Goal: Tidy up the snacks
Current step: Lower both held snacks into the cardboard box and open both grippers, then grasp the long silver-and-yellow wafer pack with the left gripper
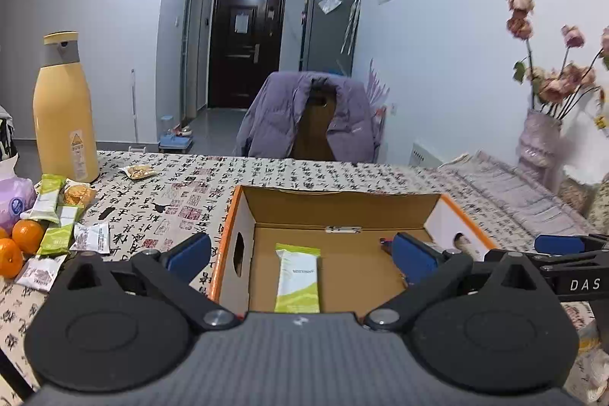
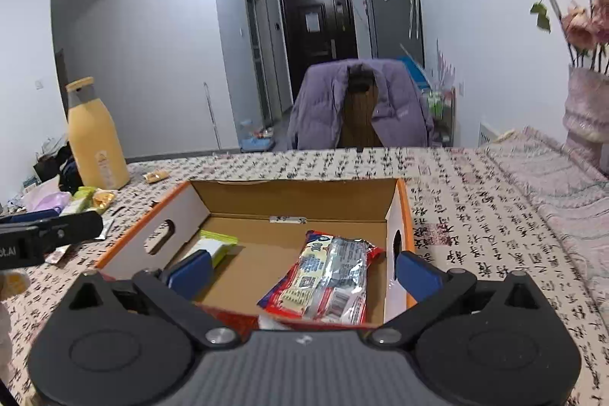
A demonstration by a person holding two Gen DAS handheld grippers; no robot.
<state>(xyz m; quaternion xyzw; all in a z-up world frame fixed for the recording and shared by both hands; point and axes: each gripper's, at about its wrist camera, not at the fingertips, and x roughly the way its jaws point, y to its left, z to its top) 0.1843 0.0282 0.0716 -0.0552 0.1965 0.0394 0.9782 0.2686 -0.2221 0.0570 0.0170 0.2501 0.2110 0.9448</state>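
An open cardboard box (image 1: 338, 208) with an orange rim stands on the table in front of both grippers. My left gripper (image 1: 300, 257) is open and empty above the box's near left part; a green-and-white snack bar (image 1: 297, 278) lies flat on the floor below it. My right gripper (image 2: 304, 273) is open and empty over the near right part of the box (image 2: 190, 204), above a red-and-silver snack packet (image 2: 327, 276) that leans on the near wall. The green bar (image 2: 217, 246) lies at the left. A blue fingertip (image 1: 557, 244) of the right gripper shows beside the box.
Left of the box lie loose snacks (image 1: 57, 215): green bars, white packets, a cracker pack, and oranges (image 1: 26, 234). A tall yellow bottle (image 1: 62, 109) stands behind them. A vase of dried roses (image 2: 586, 109) stands far right. A chair with a purple jacket (image 1: 308, 117) is beyond the table.
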